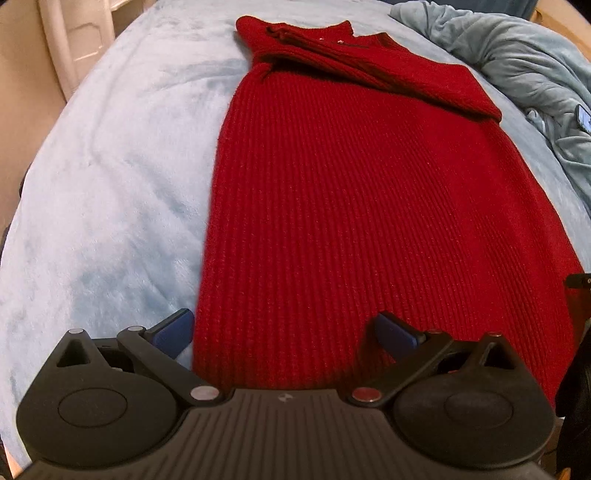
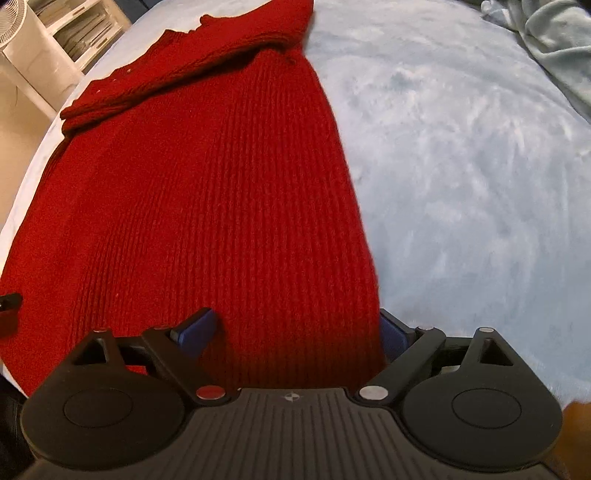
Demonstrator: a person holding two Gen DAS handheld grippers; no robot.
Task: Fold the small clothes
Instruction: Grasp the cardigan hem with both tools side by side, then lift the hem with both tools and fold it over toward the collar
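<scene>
Lying flat, seemingly unlabelled: red sweater point(image 1: 351, 206)

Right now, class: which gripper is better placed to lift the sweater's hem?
Neither clearly: the left gripper and right gripper both straddle the red sweater hem corners, fingers open, on the blue blanket.

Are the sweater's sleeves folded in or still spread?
Folded in: both sleeves lie across the red sweater near the collar; the body lies flat.

A home bedroom: plush pale-blue blanket point(image 1: 110, 184) over a bed, rumpled bedding point(image 1: 517, 55), white fan point(image 2: 14, 33).
</scene>
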